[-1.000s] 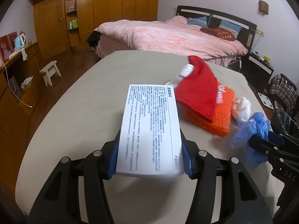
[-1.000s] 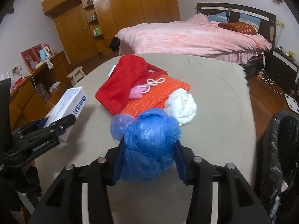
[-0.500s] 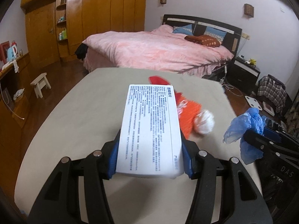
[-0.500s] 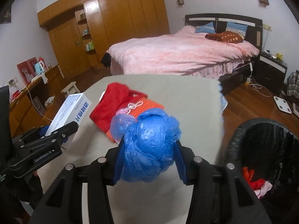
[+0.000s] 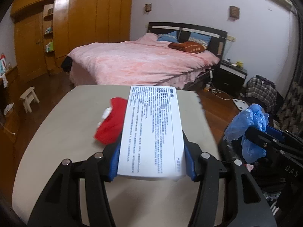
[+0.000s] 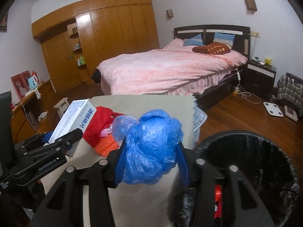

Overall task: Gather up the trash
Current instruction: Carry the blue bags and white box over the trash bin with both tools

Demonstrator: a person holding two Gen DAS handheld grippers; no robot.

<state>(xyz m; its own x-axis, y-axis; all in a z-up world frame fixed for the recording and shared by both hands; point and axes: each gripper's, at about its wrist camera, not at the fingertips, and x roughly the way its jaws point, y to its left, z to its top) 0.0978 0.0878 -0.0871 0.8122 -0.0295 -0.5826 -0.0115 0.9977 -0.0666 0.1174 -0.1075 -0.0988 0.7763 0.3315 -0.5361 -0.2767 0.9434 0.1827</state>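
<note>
Trash first: blue bag (image 6: 149, 147), crumpled into a wad, sits pinched in my right gripper (image 6: 151, 162), jaws pressed into both its sides so the loose plastic can't unfurl or slip; it's held up in the air, near the bin (image 6: 251, 162), w/ the bin's dark mouth just to the right & lower. Second piece, the white box (image 5: 151, 130), is in my left gripper (image 5: 151, 160), jaws clamped on its long edges near the close end, so most of the box sticks out fwd, printed face up. Gripping across the narrow width makes sense to me: that's the only span the jaws fit around, & a stiff carton won't sag from an end hold. Box hangs over the table (image 5: 62, 141), not touching it as far as I can tell. I carry one item per side, prob. so both go to the bin in a single trip. Bin stands off the table's right edge, on the floor, so anything released over it should just drop in; something red & pale already lies inside, can't tell what. Left on the table: red cloth (image 5: 111, 128) over an orange knit piece (image 6: 106, 145) — these look like belongings, not rubbish, so I judge they stay. My guess on progress: pickup done for these two, drop not yet done. Bag is closer to the mouth than the box, so right side likely lets go first; risk is the light plastic clinging to a pad rather than falling.
</note>
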